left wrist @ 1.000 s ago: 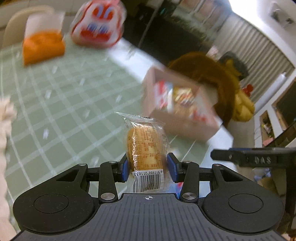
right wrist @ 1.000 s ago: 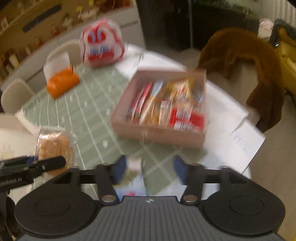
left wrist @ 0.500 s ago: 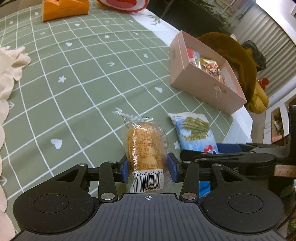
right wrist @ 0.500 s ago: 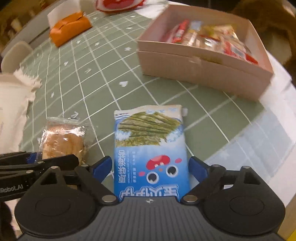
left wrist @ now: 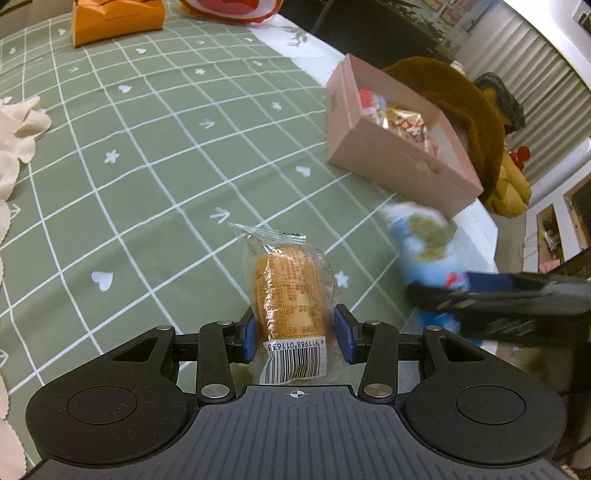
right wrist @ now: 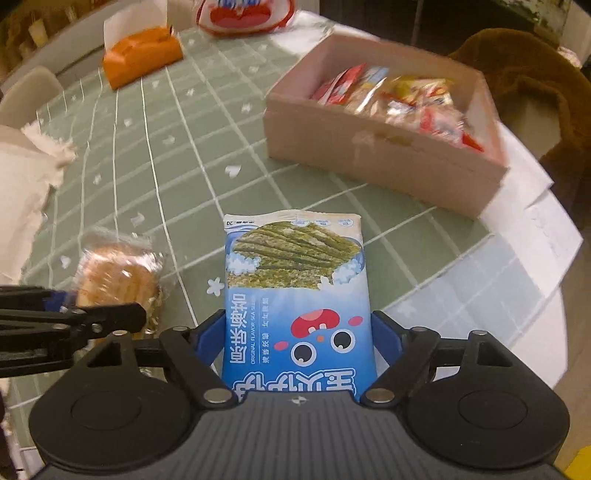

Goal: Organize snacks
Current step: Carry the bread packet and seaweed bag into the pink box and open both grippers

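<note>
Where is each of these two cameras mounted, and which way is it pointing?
Left wrist: on the left gripper, looking along its fingers over a wrapped cake toward the pink box; the right gripper shows at right.
Right wrist: on the right gripper, looking over a seaweed packet at the box.
Both show both snacks, the box and the green tablecloth.

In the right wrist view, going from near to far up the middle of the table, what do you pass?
right gripper → blue seaweed snack pack gripped between its fingers → green checked tablecloth → pink snack box → red and white bag at the far edge.
</note>
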The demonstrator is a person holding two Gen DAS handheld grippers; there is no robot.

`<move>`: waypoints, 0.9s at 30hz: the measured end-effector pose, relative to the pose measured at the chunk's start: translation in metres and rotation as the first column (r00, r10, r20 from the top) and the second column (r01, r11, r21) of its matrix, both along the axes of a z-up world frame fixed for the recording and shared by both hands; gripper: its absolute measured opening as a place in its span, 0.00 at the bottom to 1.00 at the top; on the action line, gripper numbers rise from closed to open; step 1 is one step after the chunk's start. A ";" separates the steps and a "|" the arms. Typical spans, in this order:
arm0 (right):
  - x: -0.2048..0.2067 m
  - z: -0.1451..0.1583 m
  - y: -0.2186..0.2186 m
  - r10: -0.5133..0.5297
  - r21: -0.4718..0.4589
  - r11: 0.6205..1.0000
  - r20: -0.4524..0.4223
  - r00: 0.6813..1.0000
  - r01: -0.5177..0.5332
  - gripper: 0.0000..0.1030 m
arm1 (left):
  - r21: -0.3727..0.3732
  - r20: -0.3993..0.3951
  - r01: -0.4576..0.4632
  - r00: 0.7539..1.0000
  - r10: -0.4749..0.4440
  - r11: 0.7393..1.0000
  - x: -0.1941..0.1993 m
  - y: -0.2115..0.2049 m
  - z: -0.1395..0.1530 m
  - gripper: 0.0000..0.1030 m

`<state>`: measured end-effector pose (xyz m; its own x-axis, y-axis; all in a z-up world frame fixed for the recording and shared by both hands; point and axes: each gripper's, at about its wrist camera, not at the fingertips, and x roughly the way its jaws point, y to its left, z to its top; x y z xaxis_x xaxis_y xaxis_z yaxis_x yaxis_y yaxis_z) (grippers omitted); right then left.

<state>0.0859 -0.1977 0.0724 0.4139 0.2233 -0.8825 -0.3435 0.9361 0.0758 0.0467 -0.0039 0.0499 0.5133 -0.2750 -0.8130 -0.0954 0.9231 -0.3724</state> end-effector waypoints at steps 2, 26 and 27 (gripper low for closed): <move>0.003 0.031 -0.014 -0.021 0.051 0.999 0.052 0.998 0.018 0.78 | -0.031 0.051 0.007 0.999 -0.005 0.999 0.006 0.000 0.017 0.45; 0.171 0.113 -0.100 -0.286 0.305 0.921 0.110 0.952 0.242 0.82 | -0.079 0.196 0.114 0.976 -0.097 0.990 0.218 -0.042 0.052 0.49; 0.181 0.103 -0.094 -0.289 0.297 0.921 0.086 0.953 0.252 0.82 | -0.088 0.198 0.095 0.977 -0.076 0.992 0.211 -0.034 0.051 0.49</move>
